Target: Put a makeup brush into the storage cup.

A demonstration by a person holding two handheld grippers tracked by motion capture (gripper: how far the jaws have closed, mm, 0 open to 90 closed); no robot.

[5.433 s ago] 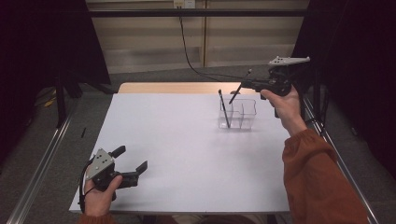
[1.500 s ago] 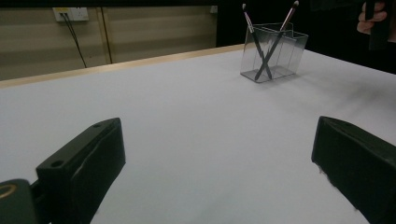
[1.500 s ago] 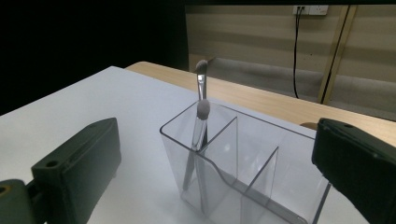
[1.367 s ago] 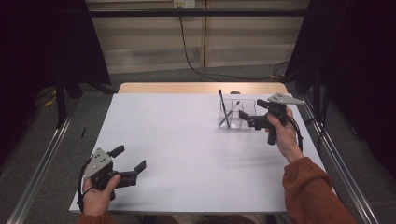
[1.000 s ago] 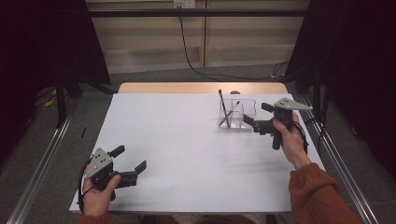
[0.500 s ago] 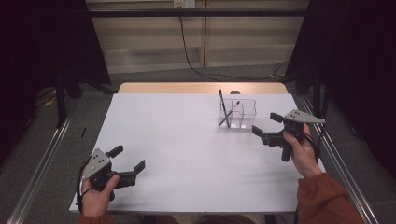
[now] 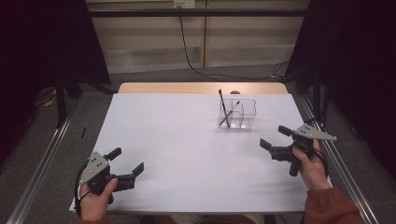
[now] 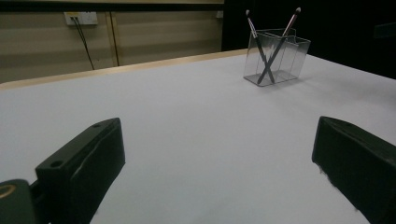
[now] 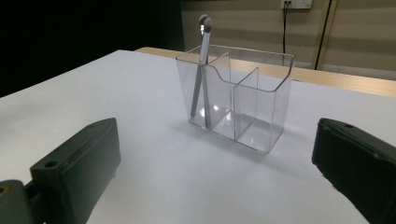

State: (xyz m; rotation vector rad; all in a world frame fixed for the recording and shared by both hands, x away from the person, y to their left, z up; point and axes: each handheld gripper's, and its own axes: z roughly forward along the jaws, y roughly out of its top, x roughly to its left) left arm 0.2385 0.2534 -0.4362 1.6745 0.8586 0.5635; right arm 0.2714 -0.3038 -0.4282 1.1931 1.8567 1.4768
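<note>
A clear divided holder [image 7: 243,114] stands at the far right of the white table [image 7: 187,140]. Two dark makeup brushes [image 7: 222,107] lean crossed in its left compartment. My right gripper [image 7: 273,137] hovers open and empty near the right edge, a short way in front of the holder and apart from it. My left gripper [image 7: 127,160] rests open and empty at the near left corner. The left gripper view shows the holder [image 8: 286,55] and crossed brushes [image 8: 264,56] far beyond the left gripper [image 8: 218,140]. In the right gripper view the holder [image 9: 254,100] and brushes [image 9: 201,70] stand close ahead of the right gripper [image 9: 215,140].
A wooden strip [image 7: 201,87] runs along the table's far edge. Metal rails [image 7: 336,158] flank both sides of the table. A black cable [image 7: 191,51] hangs down the back wall. Dark curtains close off both sides.
My right gripper, earlier raised over the holder with a brush at its jaws, has come back toward the near right and lower, open. Both brushes now stand in the holder. The left gripper stayed put.
</note>
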